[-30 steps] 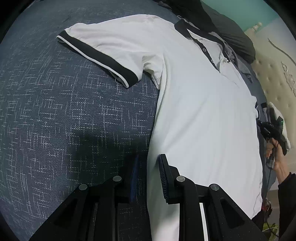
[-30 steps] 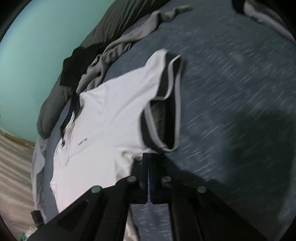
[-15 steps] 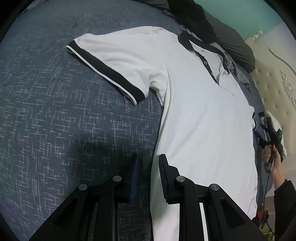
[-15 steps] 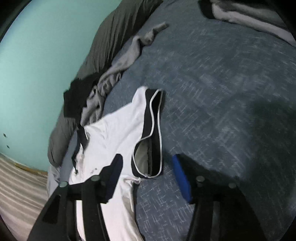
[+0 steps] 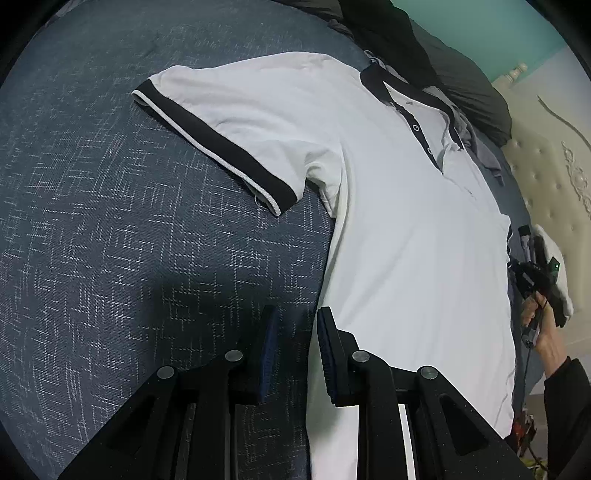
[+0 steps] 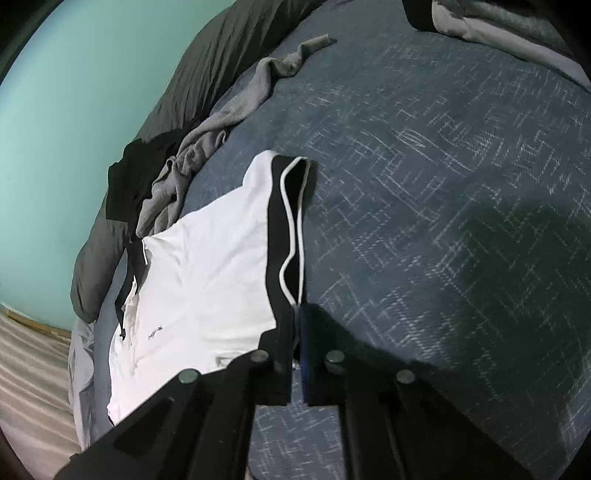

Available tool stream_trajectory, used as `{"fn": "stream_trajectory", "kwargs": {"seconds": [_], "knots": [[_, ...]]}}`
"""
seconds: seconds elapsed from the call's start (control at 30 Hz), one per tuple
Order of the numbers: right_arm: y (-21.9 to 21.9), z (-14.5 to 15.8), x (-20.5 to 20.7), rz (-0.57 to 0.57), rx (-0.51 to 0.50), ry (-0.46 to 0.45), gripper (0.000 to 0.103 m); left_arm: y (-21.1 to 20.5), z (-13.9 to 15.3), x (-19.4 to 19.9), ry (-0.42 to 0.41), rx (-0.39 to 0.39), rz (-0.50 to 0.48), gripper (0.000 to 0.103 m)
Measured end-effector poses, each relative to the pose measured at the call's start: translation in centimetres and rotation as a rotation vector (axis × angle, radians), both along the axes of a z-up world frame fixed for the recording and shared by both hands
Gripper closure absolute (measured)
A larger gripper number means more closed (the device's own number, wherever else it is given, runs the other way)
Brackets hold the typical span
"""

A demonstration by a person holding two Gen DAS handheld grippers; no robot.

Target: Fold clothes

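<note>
**White polo shirt spread flat on the bed, right claw pinching its sleeve cuff**

A white polo shirt with a black collar and black-banded sleeves lies face up on a dark blue bedspread with a pale crosshatch weave. Beyond the collar a crumpled grey garment and a black garment sit against a dark grey duvet along the teal wall. More grey and black clothing lies at the far corner of the bedspread, well apart from the shirt. A cream tufted headboard stands past the shirt in the left wrist view. Nothing lies on the shirt itself.

A small dark mark on the chest may be a logo, but it is too small to read.

The left gripper stands narrowly open at the shirt's side edge: one pad is over the bedspread, the other at the white cloth, and no cloth is clearly nipped between them. The right gripper has just snapped closed, and its pads press together on the lower end of the black sleeve cuff. In the left view a hand in a dark sleeve holds that gripper at the shirt's far side.

Half a second earlier the right claw was wide open with the cuff between its pads. The left view has drifted slightly, so the near sleeve sits lower and more central.
</note>
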State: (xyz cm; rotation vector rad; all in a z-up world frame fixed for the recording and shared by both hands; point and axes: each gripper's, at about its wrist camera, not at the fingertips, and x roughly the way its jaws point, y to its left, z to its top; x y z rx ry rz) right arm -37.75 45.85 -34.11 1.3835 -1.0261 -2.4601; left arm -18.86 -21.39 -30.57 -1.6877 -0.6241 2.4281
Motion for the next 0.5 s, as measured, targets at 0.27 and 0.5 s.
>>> {"fn": "stream_trajectory", "kwargs": {"seconds": [0.27, 0.5], "knots": [[0.1, 0.1, -0.7, -0.003, 0.031, -0.005, 0.101, -0.5, 0.3, 0.2, -0.003, -0.015, 0.009, 0.079], [0.2, 1.0, -0.3, 0.013, 0.018, 0.016, 0.097, -2.4, 0.6, 0.3, 0.008, 0.006, 0.082, 0.079]]}}
